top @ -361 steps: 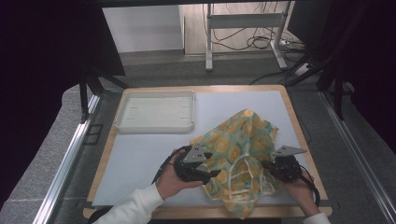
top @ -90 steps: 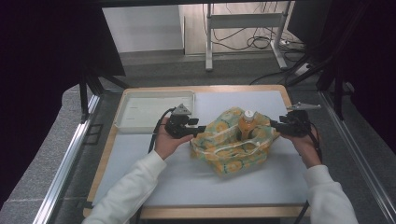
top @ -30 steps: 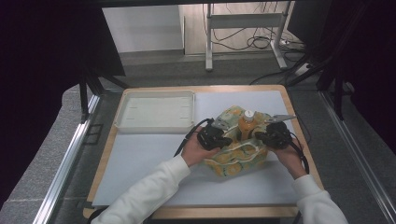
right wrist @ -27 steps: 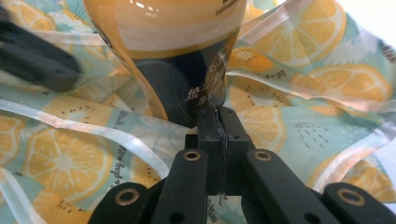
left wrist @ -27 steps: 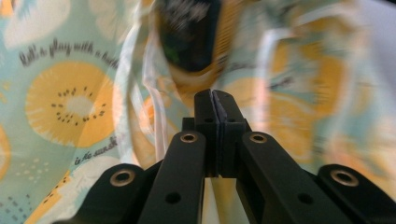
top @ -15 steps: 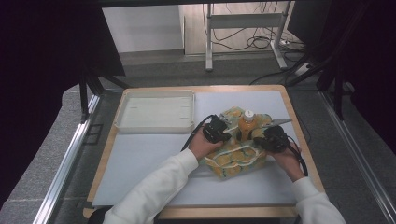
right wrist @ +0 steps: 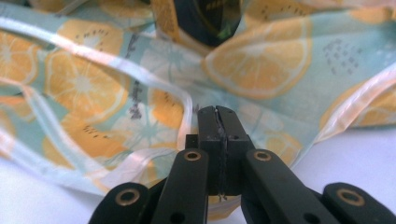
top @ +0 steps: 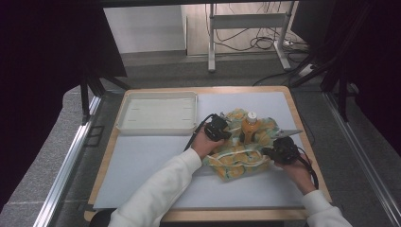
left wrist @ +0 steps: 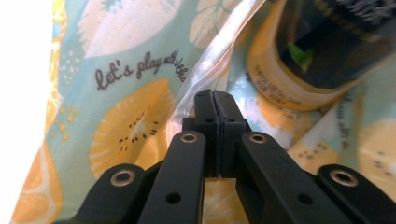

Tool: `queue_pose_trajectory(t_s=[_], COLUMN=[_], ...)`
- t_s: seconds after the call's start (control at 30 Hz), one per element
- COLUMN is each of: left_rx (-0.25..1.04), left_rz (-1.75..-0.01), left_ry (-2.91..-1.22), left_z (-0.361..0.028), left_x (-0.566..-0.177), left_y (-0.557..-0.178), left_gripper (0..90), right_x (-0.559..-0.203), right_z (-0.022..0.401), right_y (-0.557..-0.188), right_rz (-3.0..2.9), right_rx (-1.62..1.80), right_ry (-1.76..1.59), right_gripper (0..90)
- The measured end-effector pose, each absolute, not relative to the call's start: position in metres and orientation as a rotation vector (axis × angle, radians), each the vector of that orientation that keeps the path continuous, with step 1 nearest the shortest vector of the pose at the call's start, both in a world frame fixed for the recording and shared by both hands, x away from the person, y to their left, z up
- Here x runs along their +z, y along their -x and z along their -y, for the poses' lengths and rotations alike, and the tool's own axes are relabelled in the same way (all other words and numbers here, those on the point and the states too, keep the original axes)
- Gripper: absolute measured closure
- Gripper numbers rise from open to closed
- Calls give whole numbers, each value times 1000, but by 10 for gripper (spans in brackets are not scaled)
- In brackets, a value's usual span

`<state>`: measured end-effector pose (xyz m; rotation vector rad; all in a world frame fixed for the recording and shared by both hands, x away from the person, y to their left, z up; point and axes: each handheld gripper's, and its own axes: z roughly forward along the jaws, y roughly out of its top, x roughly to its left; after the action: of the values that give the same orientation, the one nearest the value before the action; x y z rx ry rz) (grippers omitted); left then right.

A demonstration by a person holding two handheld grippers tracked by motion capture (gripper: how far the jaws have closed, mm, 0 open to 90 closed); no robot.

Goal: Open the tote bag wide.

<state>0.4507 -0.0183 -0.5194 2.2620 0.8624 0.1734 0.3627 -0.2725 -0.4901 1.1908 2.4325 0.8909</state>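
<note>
Both hands are in on the fruit-print bag (top: 241,153), crumpled right of the table's (top: 142,165) centre, with an orange bottle (top: 250,126) standing upright in its folds. The left gripper (top: 218,128), at the bottle's nine o'clock, has its jaws pressed together; whether cloth is caught between them I cannot tell. The right gripper (top: 282,152), at four o'clock from the bottle, is likewise closed at the bag's edge. An empty white tray (top: 158,113) waits at ten o'clock. Risk, I'd say: an uneven tug on the fabric topples the bottle.
</note>
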Motion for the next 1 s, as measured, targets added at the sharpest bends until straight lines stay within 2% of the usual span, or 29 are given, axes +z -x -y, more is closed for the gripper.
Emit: queue_pose_trajectory(t_s=[0.57, 0.83, 1.0], left_rx=[168, 182, 162], left_rz=[-886, -779, -725], left_ry=[-2237, -2220, -2216], left_z=[17, 10, 3], left_x=[-517, -492, -483], left_y=[-457, -432, -412], left_gripper=[896, 893, 892], right_x=[-494, -469, -457], right_z=[275, 276, 277], right_y=[-353, -356, -371], right_rz=[-2443, -2383, -2339], right_rx=[910, 992, 1037], right_ry=[-1187, -1174, -1222], right_gripper=[888, 888, 888])
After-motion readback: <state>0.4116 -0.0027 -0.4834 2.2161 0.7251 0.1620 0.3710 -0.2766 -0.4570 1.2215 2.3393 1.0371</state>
